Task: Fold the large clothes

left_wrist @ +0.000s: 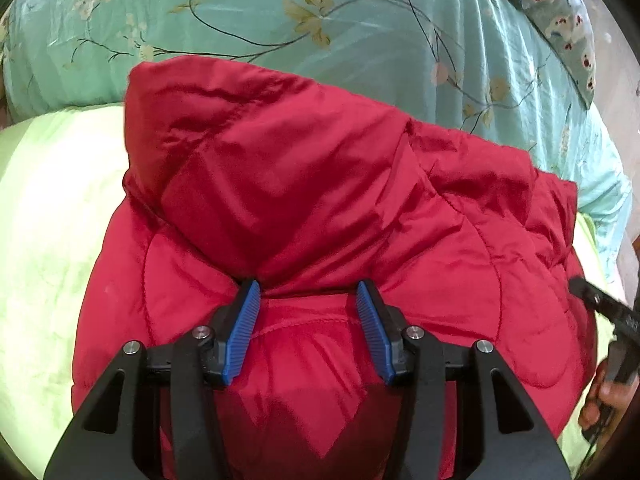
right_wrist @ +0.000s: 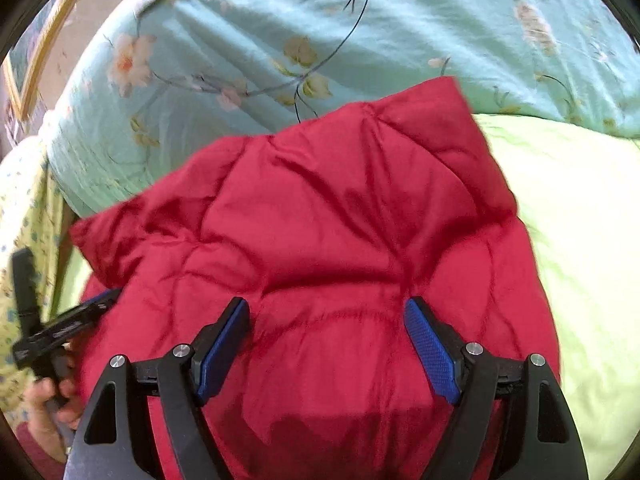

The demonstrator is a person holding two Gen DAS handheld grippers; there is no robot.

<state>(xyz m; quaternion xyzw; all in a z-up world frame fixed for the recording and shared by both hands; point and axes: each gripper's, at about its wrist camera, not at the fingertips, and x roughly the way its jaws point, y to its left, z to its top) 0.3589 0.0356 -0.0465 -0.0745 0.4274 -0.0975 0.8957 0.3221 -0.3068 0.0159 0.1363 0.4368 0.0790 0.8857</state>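
A red quilted padded jacket [left_wrist: 320, 208] lies folded in a thick bundle on a light green bed sheet [left_wrist: 48, 208]; it also fills the middle of the right wrist view [right_wrist: 340, 220]. My left gripper [left_wrist: 308, 290] is open, its blue pads resting on the jacket's top layer. My right gripper [right_wrist: 326, 308] is open, its tips just over the jacket's near part. The right gripper also shows at the right edge of the left wrist view [left_wrist: 608, 312], and the left gripper at the left edge of the right wrist view [right_wrist: 68, 328].
A teal floral quilt [left_wrist: 320, 20] is bunched behind the jacket and shows in the right wrist view [right_wrist: 360, 32]. A patterned pillow [left_wrist: 560, 20] lies at the far right. A gold picture frame [right_wrist: 36, 60] hangs on the wall at left.
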